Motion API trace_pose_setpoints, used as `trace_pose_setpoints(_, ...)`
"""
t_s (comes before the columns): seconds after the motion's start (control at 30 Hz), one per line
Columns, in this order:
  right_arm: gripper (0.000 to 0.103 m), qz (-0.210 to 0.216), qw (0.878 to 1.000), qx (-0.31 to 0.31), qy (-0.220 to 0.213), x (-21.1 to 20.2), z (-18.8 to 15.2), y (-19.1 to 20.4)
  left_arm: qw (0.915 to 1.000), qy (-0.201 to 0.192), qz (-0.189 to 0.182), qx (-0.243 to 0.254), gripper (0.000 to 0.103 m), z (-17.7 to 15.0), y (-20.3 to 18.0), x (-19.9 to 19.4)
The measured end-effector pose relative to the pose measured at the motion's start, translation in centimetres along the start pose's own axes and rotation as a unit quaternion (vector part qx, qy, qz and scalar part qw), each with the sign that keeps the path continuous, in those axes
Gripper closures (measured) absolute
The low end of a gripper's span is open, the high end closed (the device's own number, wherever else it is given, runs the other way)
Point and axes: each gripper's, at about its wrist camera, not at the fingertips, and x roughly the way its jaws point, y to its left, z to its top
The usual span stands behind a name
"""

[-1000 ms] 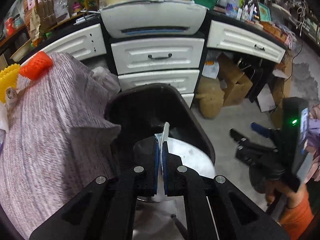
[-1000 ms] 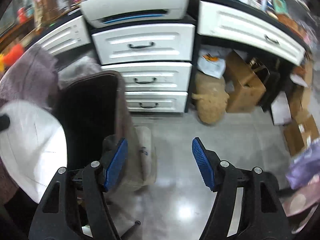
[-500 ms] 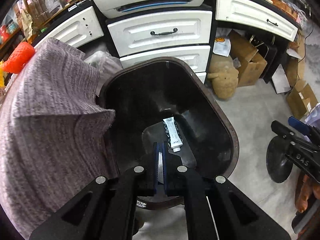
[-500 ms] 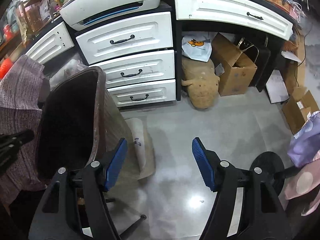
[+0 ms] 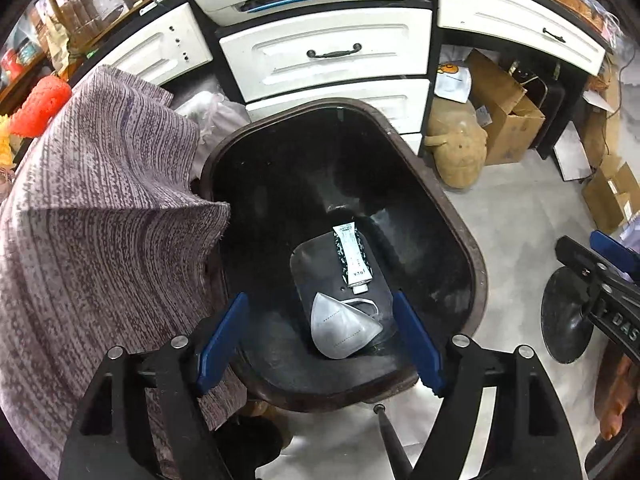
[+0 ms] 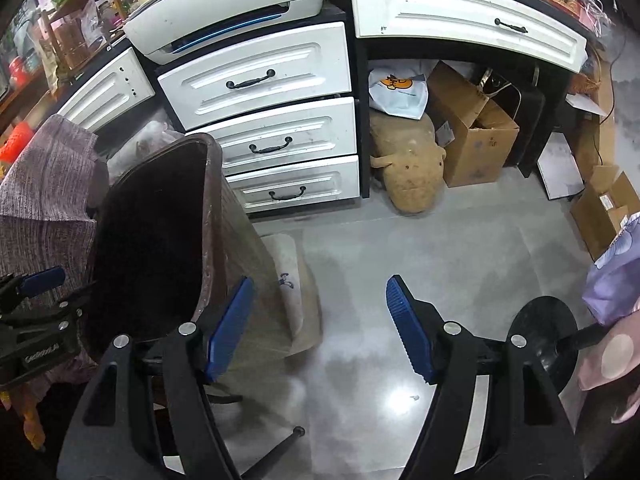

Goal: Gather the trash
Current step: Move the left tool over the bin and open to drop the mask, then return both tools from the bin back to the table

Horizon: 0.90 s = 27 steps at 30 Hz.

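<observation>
1. The left claw (image 5: 320,348) is hanging released over the bin mouth at the lower centre of the left wrist view, its ribbed blue pads (image 5: 222,346) spread wide with nothing between them.
2. Between those pads, a grey, cup-shaped face mask (image 5: 340,330) is lying on the bin's flat bottom, its pleated fabric folded to a point.
3. Just above the mask, a slim white squeeze tube (image 5: 352,258) with black print is resting nearly touching it, cap end toward the mask.
4. The dark brown plastic trash bin (image 5: 460,220), glossy inside with a rounded rim, is filling the centre of that view.
5. A woven purple-grey cloth (image 5: 100,220) is draping beside the bin's left rim.
6. The right claw (image 6: 320,332) is also standing released at the lower centre of the right wrist view, over the polished grey floor (image 6: 400,248), with the bin (image 6: 216,200) at its left.
7. White panelled drawers (image 6: 260,80) with dark metal handles are sitting in the upper middle.
</observation>
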Motion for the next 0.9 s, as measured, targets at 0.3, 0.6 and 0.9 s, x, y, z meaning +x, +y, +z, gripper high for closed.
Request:
trace_pose_setpoints(0.3,0.032,0.002,1.0,0.009,0.001,-0.2,0.2,-0.1,0.9991,-0.018,-0.029,0.023,0.015,-0.5,-1.7,-3.2)
trace_pose_setpoints(0.6,0.024,0.018,1.0,-0.005,-0.007,-1.1,0.4,1.6,0.9984,-0.051,-0.02,0.013,0.013,-0.6,0.0,-7.3)
trace_pose_setpoints(0.9,0.023,0.067,0.996,-0.049,-0.021,-3.3,1.2,6.5,0.9904,-0.126,-0.054,-0.013,0.012,-3.0,3.8,-14.5)
